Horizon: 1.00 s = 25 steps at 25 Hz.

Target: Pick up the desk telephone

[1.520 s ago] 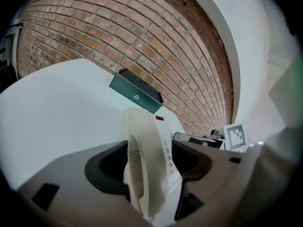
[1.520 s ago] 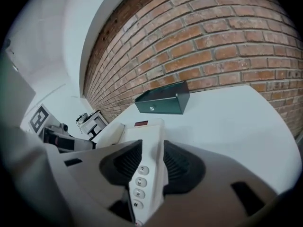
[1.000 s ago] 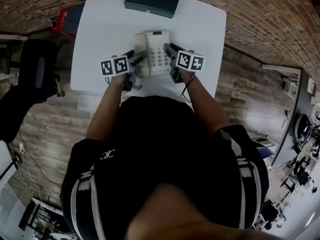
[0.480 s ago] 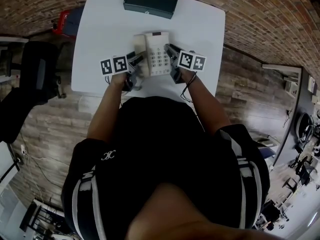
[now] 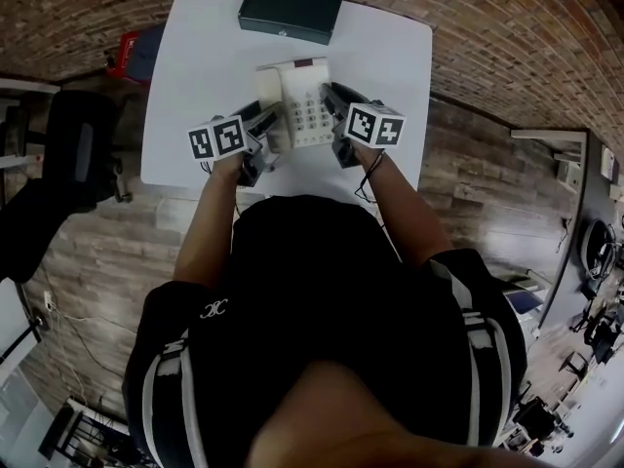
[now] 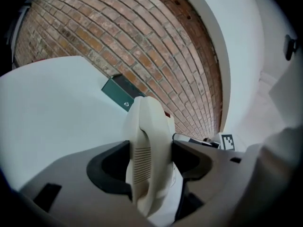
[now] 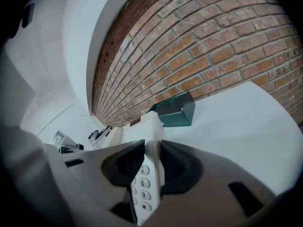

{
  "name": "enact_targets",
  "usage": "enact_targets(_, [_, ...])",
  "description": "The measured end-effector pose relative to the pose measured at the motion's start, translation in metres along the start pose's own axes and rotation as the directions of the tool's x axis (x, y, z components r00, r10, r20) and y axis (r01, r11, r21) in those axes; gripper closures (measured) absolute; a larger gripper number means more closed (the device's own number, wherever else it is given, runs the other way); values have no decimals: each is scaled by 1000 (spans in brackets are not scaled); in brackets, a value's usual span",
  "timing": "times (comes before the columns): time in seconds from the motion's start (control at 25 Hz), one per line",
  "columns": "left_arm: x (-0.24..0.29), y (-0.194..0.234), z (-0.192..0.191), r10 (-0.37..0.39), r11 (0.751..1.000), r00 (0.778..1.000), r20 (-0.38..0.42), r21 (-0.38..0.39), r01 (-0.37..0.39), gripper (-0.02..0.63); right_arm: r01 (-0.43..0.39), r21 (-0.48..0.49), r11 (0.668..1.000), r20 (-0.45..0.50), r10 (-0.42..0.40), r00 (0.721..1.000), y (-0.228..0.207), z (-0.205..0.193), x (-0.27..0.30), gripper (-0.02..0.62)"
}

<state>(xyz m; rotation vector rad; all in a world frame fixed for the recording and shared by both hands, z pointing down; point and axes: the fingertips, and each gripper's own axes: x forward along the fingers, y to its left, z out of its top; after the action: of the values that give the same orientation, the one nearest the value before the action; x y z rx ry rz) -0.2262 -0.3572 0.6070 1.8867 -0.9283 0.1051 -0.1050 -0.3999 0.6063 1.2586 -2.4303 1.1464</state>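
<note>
The cream desk telephone [image 5: 304, 105], its handset on its left and its keypad facing up, hangs between my two grippers over the white table [image 5: 205, 66]. My left gripper [image 5: 267, 127] has the handset side [image 6: 147, 141] between its jaws. Those jaws are closing, and the dark pads [image 6: 111, 167] press on the handset. My right gripper [image 5: 337, 107] is shut on the telephone's right edge [image 7: 142, 193], beside the number keys. In the right gripper view the telephone's far end [image 7: 147, 124] points toward the brick wall.
A dark green box [image 5: 291, 10] lies at the table's far edge, also in the left gripper view [image 6: 120, 91] and the right gripper view [image 7: 175, 110]. A black chair [image 5: 78, 135] and a red item [image 5: 122, 47] stand left of the table. Brick wall runs behind.
Both grippers and the telephone between them have come up toward the head camera and look larger. The telephone has shifted slightly toward the far side of the table.
</note>
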Motion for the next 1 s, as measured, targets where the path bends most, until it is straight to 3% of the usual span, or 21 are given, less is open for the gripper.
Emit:
enact_targets(0.24, [-19, -43, 33, -31, 991, 994, 103, 131, 18, 325, -18, -88, 996, 141, 30, 990, 28, 42, -27, 506])
enact_targets(0.52, [-47, -96, 66, -97, 960, 972, 215, 277, 35, 325, -24, -193, 981, 281, 78, 957, 67, 93, -65, 503])
enact_targets(0.76, [-77, -147, 91, -160, 919, 941, 298, 392, 32, 325, -8, -286, 958, 389, 124, 913, 104, 135, -104, 500])
enact_targets(1.0, [-105, -199, 117, -203, 846, 911, 360, 533, -22, 325, -17, -342, 940, 487, 192, 852, 137, 173, -141, 494])
